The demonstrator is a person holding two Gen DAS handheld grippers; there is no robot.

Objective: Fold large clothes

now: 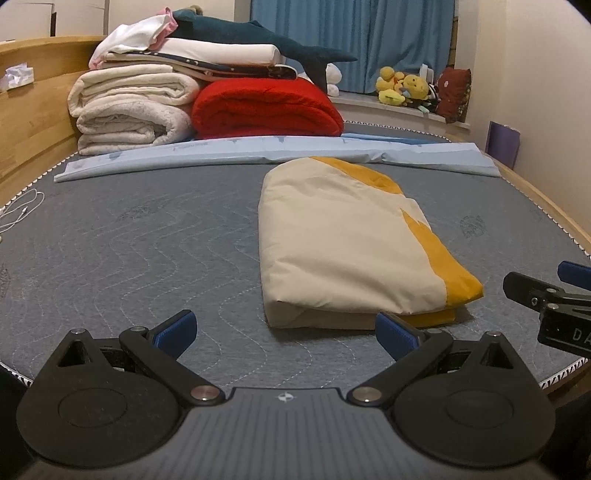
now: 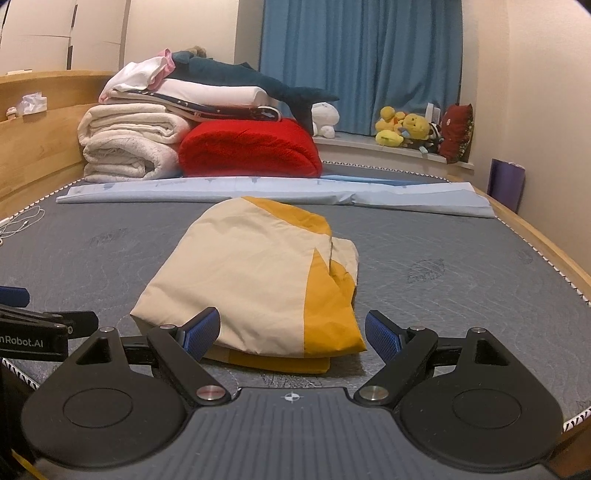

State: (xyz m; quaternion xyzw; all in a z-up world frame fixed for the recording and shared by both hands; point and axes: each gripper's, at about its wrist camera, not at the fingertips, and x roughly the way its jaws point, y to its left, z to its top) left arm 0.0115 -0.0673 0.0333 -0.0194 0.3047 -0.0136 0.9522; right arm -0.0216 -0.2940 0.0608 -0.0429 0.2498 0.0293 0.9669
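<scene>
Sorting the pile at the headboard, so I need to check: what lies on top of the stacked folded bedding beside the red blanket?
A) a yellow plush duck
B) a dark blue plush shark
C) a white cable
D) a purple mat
B: the dark blue plush shark stretches across the stacked folded bedding, its tail hanging down behind the red blanket.

Both wrist views sit low at the bed's [image 1: 110, 236] near edge, facing its far edge and curtains [image 2: 362, 62]. Left view sits leftward; both share the folded cream-yellow cloth [image 1: 351, 243], close.
</scene>
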